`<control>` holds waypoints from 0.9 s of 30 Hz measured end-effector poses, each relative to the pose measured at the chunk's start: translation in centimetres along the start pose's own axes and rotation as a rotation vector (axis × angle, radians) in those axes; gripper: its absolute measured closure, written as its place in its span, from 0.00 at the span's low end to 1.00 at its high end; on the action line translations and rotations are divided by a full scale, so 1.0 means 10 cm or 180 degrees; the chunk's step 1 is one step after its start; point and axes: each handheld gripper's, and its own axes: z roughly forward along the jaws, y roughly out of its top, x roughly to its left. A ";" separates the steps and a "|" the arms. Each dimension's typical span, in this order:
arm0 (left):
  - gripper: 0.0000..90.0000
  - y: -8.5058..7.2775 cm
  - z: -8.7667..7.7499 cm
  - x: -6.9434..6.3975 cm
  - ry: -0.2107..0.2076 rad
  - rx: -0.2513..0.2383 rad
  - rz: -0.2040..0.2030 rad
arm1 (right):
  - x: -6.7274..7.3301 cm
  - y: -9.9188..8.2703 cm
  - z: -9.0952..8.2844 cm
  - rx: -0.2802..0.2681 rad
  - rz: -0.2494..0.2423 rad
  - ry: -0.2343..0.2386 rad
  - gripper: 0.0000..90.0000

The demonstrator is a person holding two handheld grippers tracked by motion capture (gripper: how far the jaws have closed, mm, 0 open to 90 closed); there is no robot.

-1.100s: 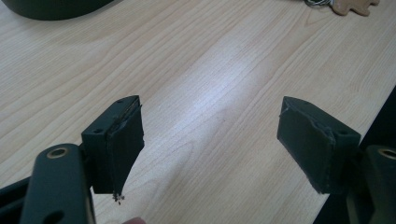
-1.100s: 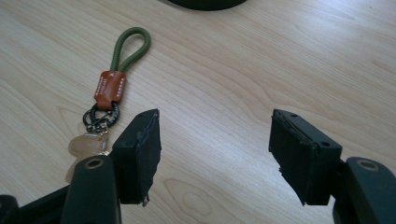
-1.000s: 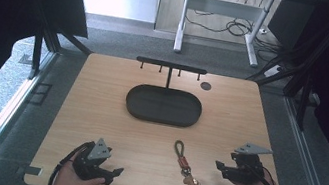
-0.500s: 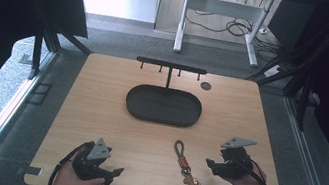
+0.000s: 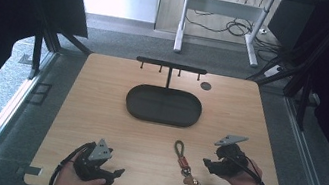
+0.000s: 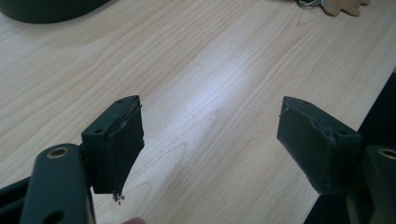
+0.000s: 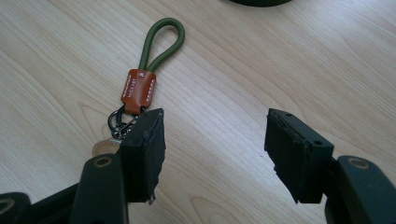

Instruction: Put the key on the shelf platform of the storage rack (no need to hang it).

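right gripper (image 5: 208,165): jaws apart, just been closing, nothing between | keychain (image 5: 185,166): flat on desk (image 5: 99,107), at its 9 o'clock, just beside | left gripper (image 5: 113,172): jaws open, empty

The keychain (image 7: 140,88) has an olive-green cord loop, a brown leather tab with pale stitching and a dark metal clasp. The surface (image 5: 100,102) is pale wood with grain; the tray (image 5: 164,105) is black.

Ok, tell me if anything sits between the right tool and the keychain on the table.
Nothing visible does. The keychain lies flat on bare wood just left of the right tool in the high view. In the right gripper view its jaws stand open with nothing between them, one jaw already beside the keychain's metal ring. The dark tray sits farther back, out of the way.
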 end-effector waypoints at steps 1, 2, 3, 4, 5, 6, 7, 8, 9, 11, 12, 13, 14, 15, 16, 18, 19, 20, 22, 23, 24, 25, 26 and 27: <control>0.26 0.01 0.01 -0.01 -0.0007 0.0008 0.0023 | 0.02 0.02 0.02 0.0004 -0.0023 0.0014 0.43; 0.26 0.01 0.00 -0.02 -0.0010 0.0008 0.0027 | 0.03 0.02 0.02 0.0008 -0.0032 0.0023 0.43; 0.26 0.01 0.00 -0.02 -0.0015 0.0006 0.0035 | 0.04 0.03 0.03 0.0011 -0.0053 0.0035 0.43; 0.26 0.01 0.00 -0.02 -0.0018 0.0000 0.0032 | 0.06 0.04 0.04 0.0017 -0.0051 0.0040 0.43; 0.26 0.02 -0.01 -0.01 -0.0014 -0.0003 0.0033 | 0.06 0.05 0.04 0.0031 -0.0077 0.0047 0.43; 0.26 0.02 -0.01 -0.01 -0.0009 -0.0017 0.0018 | 0.07 0.06 0.05 0.0033 -0.0085 0.0047 0.43; 0.26 0.02 -0.01 -0.01 -0.0006 -0.0020 0.0015 | 0.08 0.07 0.06 0.0048 -0.0098 0.0044 0.43; 0.26 0.01 -0.02 0.00 -0.0006 -0.0020 0.0021 | 0.08 0.08 0.06 0.0057 -0.0107 0.0045 0.43; 0.26 0.01 -0.02 0.00 -0.0018 -0.0025 0.0028 | 0.09 0.09 0.06 0.0070 -0.0114 0.0035 0.43; 0.26 0.01 -0.03 0.01 0.0004 -0.0025 0.0006 | 0.11 0.12 0.07 0.0098 -0.0156 0.0035 0.44; 0.26 0.01 -0.03 0.02 0.0002 -0.0032 -0.0002 | 0.13 0.14 0.07 0.0110 -0.0177 0.0032 0.44; 0.26 0.01 -0.04 0.02 -0.0008 -0.0041 -0.0003 | 0.14 0.16 0.07 0.0114 -0.0196 0.0038 0.44; 0.26 0.01 -0.03 0.02 -0.0006 -0.0034 -0.0001 | 0.15 0.18 0.08 0.0110 -0.0212 0.0041 0.44; 0.26 0.01 -0.03 0.02 0.0002 -0.0022 0.0005 | 0.15 0.19 0.08 0.0108 -0.0221 0.0042 0.44; 0.26 0.01 -0.02 0.02 -0.0001 -0.0015 0.0008 | 0.16 0.21 0.09 0.0102 -0.0225 0.0046 0.44; 0.26 0.01 -0.02 0.01 -0.0005 -0.0011 0.0012 | 0.16 0.21 0.10 0.0111 -0.0230 0.0052 0.44; 0.26 0.01 -0.02 0.00 -0.0004 -0.0004 0.0014 | 0.17 0.22 0.12 0.0121 -0.0242 0.0055 0.44; 0.26 0.01 -0.02 0.00 -0.0012 -0.0007 0.0025 | 0.18 0.24 0.14 0.0156 -0.0261 0.0060 0.44; 0.26 0.01 -0.02 0.00 -0.0013 -0.0010 0.0025 | 0.20 0.25 0.16 0.0177 -0.0278 0.0069 0.45; 0.26 0.02 -0.02 0.00 -0.0016 -0.0012 0.0029 | 0.20 0.25 0.16 0.0177 -0.0278 0.0069 0.45; 0.26 0.02 -0.02 0.00 -0.0020 -0.0013 0.0029 | 0.22 0.26 0.17 0.0185 -0.0293 0.0077 0.45; 0.26 0.02 -0.02 0.01 -0.0019 -0.0012 0.0024 | 0.23 0.27 0.17 0.0188 -0.0296 0.0085 0.45; 0.26 0.01 -0.02 0.01 -0.0014 -0.0003 0.0015 | 0.24 0.28 0.19 0.0188 -0.0307 0.0095 0.45; 0.26 0.01 -0.01 0.01 -0.0010 0.0003 0.0016 | 0.25 0.29 0.19 0.0192 -0.0305 0.0097 0.45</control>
